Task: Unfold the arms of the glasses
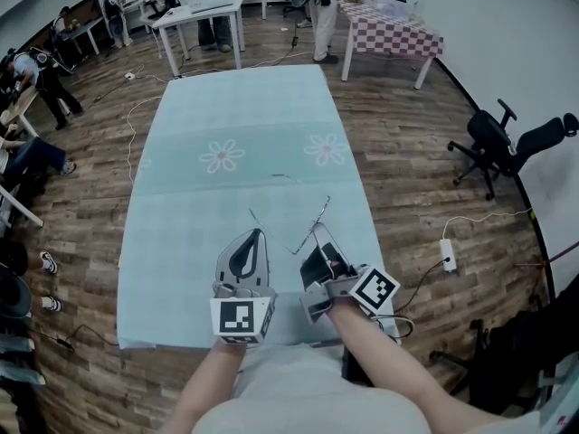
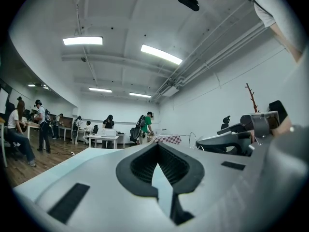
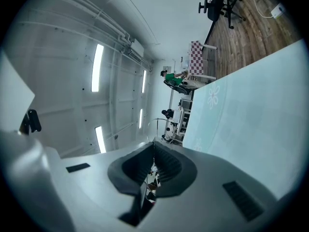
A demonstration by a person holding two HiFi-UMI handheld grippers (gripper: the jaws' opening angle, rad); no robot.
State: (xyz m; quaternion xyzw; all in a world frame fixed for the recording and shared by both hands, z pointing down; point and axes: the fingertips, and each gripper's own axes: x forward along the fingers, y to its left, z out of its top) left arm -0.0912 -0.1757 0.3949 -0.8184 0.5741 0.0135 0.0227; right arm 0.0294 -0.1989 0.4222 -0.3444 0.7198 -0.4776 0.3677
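Note:
The glasses (image 1: 312,222) are a thin wire pair, held just above the pale blue cloth (image 1: 244,116) near the table's front edge. My right gripper (image 1: 315,230) is shut on their frame. In the right gripper view a wire lens rim (image 3: 161,118) sticks out past the closed tips of that gripper (image 3: 153,143). One thin arm (image 1: 254,221) slants up-left from the tip of my left gripper (image 1: 258,235), which is shut on its end. In the left gripper view the jaws (image 2: 157,146) meet; the wire there is too fine to see, though the rim (image 2: 193,134) shows beside the right gripper.
Two printed flowers (image 1: 222,155) mark the cloth's middle, and a small bit of wire (image 1: 286,178) lies beyond the glasses. A black office chair (image 1: 496,143) and a power strip (image 1: 447,254) are on the floor to the right. A checked table (image 1: 398,33) and people at desks stand far off.

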